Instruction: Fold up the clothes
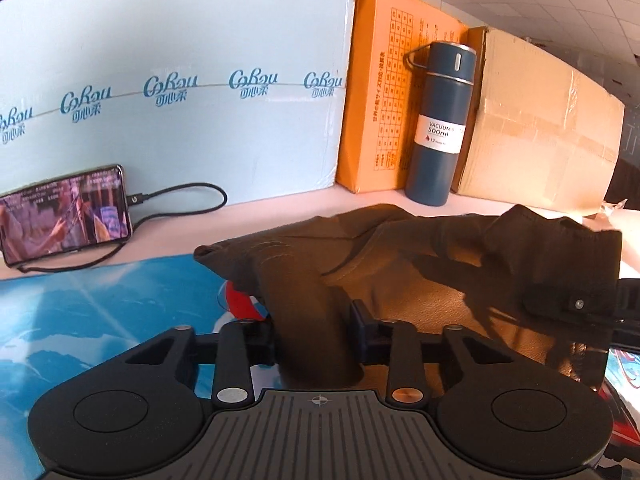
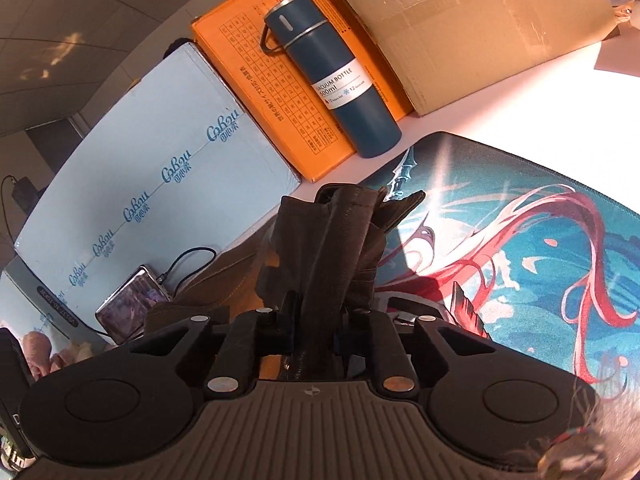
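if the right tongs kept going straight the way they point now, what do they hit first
Apart from the brown garment already clamped in the right tongs, the first thing in that line looks like the orange box, near where the blue vacuum bottle stands against it. Depth is unclear, so the bottle could come first.

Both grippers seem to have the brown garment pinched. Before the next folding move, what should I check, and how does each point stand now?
1. Left gripper shut on the brown garment: ok.
2. Right gripper shut on the garment: ok.
3. Garment spread flat between the grippers: not ok, bunched.
4. Bottle apart from the cloth: ok, behind it.
5. Phone and cable free of the cloth: ok.
6. Which garment part each gripper holds: cannot tell.
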`<state>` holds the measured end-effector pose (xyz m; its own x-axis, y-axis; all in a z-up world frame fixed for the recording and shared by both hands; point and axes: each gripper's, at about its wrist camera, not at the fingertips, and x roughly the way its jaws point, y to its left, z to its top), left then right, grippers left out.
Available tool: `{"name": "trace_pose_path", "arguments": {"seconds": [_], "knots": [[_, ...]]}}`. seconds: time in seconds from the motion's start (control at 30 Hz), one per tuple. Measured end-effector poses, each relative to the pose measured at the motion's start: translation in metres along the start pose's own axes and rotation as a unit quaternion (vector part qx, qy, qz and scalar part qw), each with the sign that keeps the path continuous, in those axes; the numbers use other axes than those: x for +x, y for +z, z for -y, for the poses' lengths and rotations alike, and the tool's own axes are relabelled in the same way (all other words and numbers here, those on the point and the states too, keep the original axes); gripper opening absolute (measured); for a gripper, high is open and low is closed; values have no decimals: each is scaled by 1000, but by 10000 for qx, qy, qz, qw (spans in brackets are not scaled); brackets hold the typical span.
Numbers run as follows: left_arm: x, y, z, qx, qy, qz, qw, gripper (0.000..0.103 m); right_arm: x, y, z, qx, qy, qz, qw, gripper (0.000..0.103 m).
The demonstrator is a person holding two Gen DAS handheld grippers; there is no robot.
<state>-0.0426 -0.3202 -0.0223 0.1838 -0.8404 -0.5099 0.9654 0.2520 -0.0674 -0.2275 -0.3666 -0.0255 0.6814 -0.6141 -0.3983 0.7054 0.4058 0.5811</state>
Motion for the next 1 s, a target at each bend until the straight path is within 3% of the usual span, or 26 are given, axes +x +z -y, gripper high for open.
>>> {"name": "trace_pose_path", "arguments": {"seconds": [0.17,0.37,0.63,0.87,1.0], "knots": [[-1,12,27,155,-134,388,9990,15,-22,14,-4,-377,339,488,9975,11],[28,31,81,240,-648,346,9970,13,-50,40,26,-345,314,1027,9936,10],[85,53,144,347,-1476,194,9882,13,-71,69,98,290,-449,1595,9858,9],[144,65,184,237,-1669,-85,9856,13,-74,90,154,803,-1238,1932,9700,9],[168,72,194,343,-1694,-148,9848,14,-63,92,170,872,-1753,1850,9630,9]]}}
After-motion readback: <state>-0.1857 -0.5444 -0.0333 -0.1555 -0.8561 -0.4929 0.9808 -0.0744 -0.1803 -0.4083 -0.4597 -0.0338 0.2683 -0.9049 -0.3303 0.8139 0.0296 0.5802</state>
